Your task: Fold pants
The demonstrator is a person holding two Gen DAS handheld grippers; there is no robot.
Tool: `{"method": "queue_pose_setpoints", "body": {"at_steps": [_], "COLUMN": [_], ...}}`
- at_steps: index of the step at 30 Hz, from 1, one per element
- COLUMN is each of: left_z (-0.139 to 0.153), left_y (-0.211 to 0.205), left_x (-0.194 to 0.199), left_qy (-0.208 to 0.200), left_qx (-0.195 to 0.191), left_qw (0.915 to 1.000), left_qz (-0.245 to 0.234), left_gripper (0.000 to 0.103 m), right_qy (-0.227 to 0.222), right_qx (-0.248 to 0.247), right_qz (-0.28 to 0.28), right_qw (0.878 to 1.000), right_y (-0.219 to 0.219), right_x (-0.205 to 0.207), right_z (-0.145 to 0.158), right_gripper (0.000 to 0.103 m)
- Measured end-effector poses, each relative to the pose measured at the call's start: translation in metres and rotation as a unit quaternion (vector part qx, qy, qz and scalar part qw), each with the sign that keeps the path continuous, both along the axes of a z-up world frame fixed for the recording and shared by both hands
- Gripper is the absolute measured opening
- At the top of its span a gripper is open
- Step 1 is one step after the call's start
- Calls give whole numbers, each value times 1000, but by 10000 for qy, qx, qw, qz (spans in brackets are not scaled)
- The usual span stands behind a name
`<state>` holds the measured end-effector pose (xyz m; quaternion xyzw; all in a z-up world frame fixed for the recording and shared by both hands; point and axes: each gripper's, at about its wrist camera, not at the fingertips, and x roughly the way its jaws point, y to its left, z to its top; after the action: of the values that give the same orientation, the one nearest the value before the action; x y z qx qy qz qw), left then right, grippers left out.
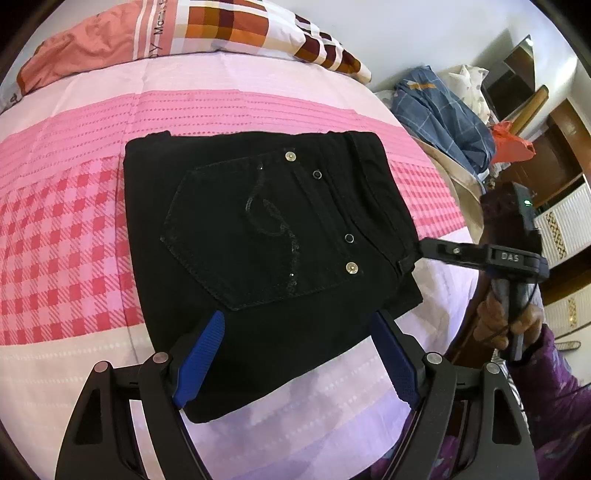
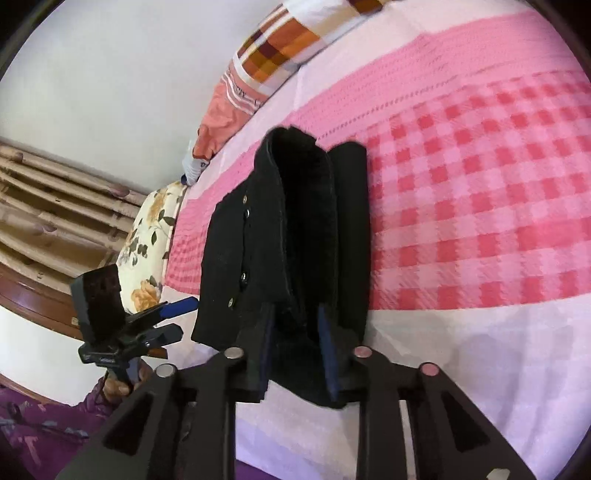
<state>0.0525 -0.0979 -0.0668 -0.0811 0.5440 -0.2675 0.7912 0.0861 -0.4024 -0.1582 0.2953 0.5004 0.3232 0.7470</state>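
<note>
Left gripper [image 1: 295,354]: jaws spread wide, blue pads [image 1: 201,356] either side of the near edge of the pants [image 1: 266,236], above the cloth. No fabric between the pads that I can see; contact cannot be confirmed.

Right gripper [image 2: 293,354]: jaws partly spread, straddling the waistband end of the folded stack. The thick bundle of layers fills the gap between the fingers. Whether the pads are pressing the cloth or only bracketing it cannot be told from the right wrist view. In the left wrist view its tip touches the right-hand corner of the stack by the belt loop.

Pants: black denim, already folded into a compact rectangle, back pocket with rivets facing up. Lies on the bed [image 1: 74,236], on the pink checked band of the bedspread, towards the near edge, well short of the pillow [image 1: 221,26] at the head of the bed.

Handling judgement: soft but dense; several layers make the stack fairly heavy and springy, so the top layers may lift or slide. The surface is not slippery, so the ribbed pads should bite well. Best hold is at the thick folded edge or the stiff waistband, taking all layers at once; pinching only the top layer would likely peel the fold open.

Stage judgement: folding looks nearly done; squaring or pressing remains.
</note>
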Motion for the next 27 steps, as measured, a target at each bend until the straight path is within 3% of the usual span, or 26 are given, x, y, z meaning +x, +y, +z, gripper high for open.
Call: {"method": "queue_pose_setpoints", "body": {"at_steps": [4, 10, 13, 16, 19, 21, 23, 27], "left_z": [-1, -5, -6, -7, -5, -6, -8, -9], "left_y": [0, 1, 1, 0, 2, 6, 9, 15], "left_x": [0, 2, 2, 2, 0, 2, 4, 4], "left_qy": [34, 146, 171, 168, 126, 167, 205, 267], "left_qx": [13, 18, -28, 19, 59, 30, -46, -185], "left_qw": [10000, 9999, 9998, 9999, 9999, 9998, 9996, 9991], "left_qz": [14, 44, 55, 26, 27, 73, 170, 258], "left_gripper": [81, 81, 81, 81, 82, 82, 81, 82], "right_qy": [-321, -632, -216, 121, 89, 25, -41, 50], "right_qx": [-327, -341, -415, 16, 97, 110, 138, 100], "right_qz": [87, 31, -141, -350, -385, -587, -729, -588], "right_qw": [9989, 9974, 9988, 9993, 9992, 9982, 9972, 9982], "right_y": [14, 14, 8, -3, -5, -16, -25, -22], "right_x": [-4, -33, -26, -20, -21, -19, -17, -12], "right_z": [13, 44, 16, -8, 0, 5, 9, 5], "right_gripper": [17, 13, 13, 13, 20, 40, 51, 51]}}
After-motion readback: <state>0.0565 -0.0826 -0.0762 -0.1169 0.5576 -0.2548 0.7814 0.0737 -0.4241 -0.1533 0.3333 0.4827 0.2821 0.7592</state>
